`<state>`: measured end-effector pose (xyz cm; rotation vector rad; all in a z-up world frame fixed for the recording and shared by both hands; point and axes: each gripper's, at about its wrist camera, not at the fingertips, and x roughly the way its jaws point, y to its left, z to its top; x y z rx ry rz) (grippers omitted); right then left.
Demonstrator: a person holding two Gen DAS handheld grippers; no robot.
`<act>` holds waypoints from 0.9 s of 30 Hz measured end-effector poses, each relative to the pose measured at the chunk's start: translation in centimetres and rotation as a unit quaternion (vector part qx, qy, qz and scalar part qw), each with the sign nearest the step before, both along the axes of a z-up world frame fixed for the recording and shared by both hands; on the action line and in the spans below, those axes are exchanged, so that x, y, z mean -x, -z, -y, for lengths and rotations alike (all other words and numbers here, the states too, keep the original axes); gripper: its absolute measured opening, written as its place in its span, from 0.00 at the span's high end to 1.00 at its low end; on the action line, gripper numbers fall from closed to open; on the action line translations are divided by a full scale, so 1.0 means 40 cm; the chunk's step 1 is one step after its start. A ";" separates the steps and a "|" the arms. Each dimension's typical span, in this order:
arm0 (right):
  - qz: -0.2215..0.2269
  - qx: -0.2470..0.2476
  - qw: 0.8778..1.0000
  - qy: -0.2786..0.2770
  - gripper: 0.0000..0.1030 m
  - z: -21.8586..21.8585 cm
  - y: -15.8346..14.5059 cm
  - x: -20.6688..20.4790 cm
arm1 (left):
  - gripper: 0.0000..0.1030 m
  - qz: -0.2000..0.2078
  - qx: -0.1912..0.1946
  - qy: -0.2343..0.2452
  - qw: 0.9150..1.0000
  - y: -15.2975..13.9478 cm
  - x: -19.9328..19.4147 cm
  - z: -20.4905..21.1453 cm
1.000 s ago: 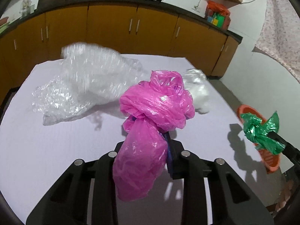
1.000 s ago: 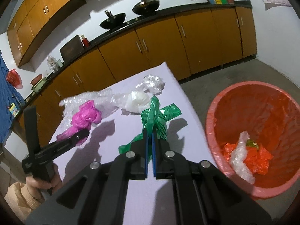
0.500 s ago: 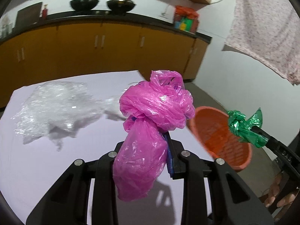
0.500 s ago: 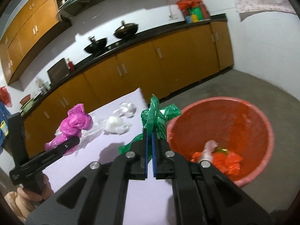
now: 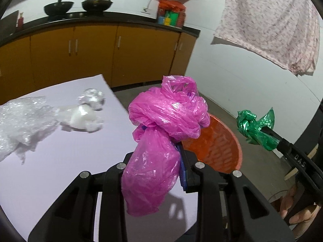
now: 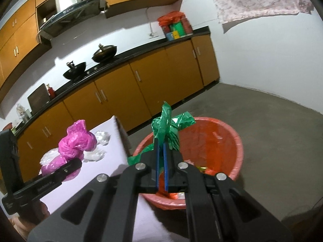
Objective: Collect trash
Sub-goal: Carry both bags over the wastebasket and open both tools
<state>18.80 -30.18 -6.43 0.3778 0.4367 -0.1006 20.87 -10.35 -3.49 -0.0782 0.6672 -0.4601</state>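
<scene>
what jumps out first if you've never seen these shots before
A bright pink plastic bag fills the middle of the left wrist view, bunched and clamped in the left tool above the table's edge. To its right, the right tool pinches a shiny green plastic bag over the red basin on the floor, which already holds some trash. Clear crumpled plastic lies on the white table.
</scene>
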 end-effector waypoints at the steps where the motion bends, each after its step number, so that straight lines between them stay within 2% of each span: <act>1: 0.001 0.001 1.000 0.003 0.95 0.005 -0.001 0.003 | 0.72 -0.001 0.000 0.004 1.000 0.005 0.003 0.006; 10: 0.000 0.004 1.000 0.023 0.95 0.037 0.000 0.000 | 0.72 -0.006 -0.007 0.027 1.000 0.025 -0.011 0.065; 27: -0.009 0.012 1.000 0.023 0.95 0.039 0.009 -0.037 | 0.72 -0.016 -0.030 0.057 0.998 0.058 -0.042 0.137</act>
